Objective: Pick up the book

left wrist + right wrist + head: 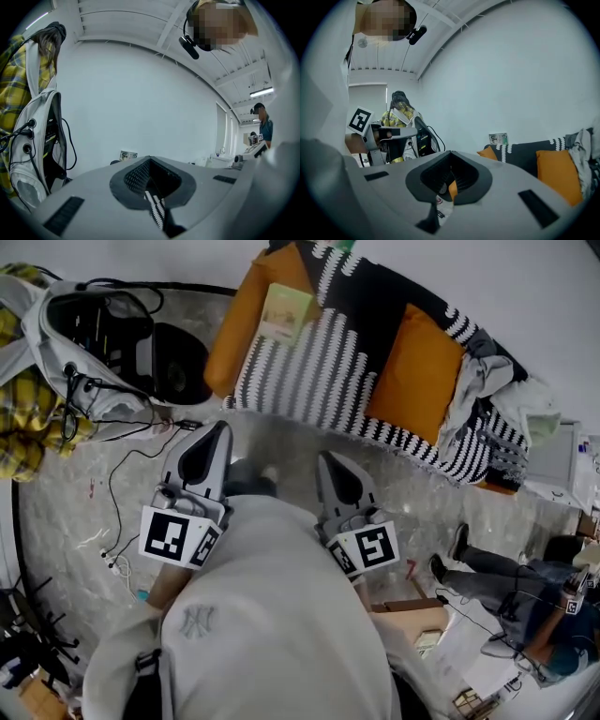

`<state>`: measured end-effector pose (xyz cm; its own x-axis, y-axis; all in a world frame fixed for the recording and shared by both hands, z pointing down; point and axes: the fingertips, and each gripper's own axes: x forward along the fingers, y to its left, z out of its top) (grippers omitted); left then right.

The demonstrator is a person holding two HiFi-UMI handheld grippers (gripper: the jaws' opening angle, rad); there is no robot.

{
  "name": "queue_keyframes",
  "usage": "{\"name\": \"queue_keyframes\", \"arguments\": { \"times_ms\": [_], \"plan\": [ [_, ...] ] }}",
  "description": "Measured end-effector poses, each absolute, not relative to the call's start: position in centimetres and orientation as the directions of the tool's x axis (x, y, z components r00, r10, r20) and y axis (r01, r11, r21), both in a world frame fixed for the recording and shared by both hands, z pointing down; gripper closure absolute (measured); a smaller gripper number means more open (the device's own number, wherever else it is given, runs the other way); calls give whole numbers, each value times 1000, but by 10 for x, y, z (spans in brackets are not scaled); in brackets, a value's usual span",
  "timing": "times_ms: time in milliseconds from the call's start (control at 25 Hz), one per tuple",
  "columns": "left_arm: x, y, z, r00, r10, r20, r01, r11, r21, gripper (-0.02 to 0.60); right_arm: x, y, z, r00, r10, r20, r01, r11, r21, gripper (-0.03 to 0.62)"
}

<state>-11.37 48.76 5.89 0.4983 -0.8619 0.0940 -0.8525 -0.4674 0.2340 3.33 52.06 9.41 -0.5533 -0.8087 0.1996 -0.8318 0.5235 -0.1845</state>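
The book (284, 310), thin with a pale green cover, leans on the top of the striped sofa (309, 371) against the wall. It shows small and far off in the left gripper view (128, 155) and in the right gripper view (498, 138). My left gripper (218, 431) and right gripper (329, 461) are held side by side over the floor, well short of the sofa, both pointing toward it. Each has its jaws together with nothing between them. The left gripper (150, 159) and the right gripper (451, 153) fill the lower part of their own views.
Two orange cushions (417, 371) and crumpled clothes (487, 390) lie on the sofa. A rack with a yellow plaid shirt (23, 418) and a white bag (80, 352) stands at the left, with cables (122, 521) on the floor. Another person (506, 587) sits at the right by a cardboard box (412, 620).
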Motion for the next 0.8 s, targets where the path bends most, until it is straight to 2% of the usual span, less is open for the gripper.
{"name": "queue_keyframes", "arguments": {
  "times_ms": [560, 800],
  "plan": [
    [-96, 414, 39, 538, -836, 106, -832, -507, 225, 572, 52, 464, 90, -525, -820, 229, -848, 481, -223, 576],
    [-128, 404, 54, 495, -862, 113, -855, -460, 239, 572, 41, 464, 109, -512, -813, 277, -857, 462, -227, 576]
  ]
}}
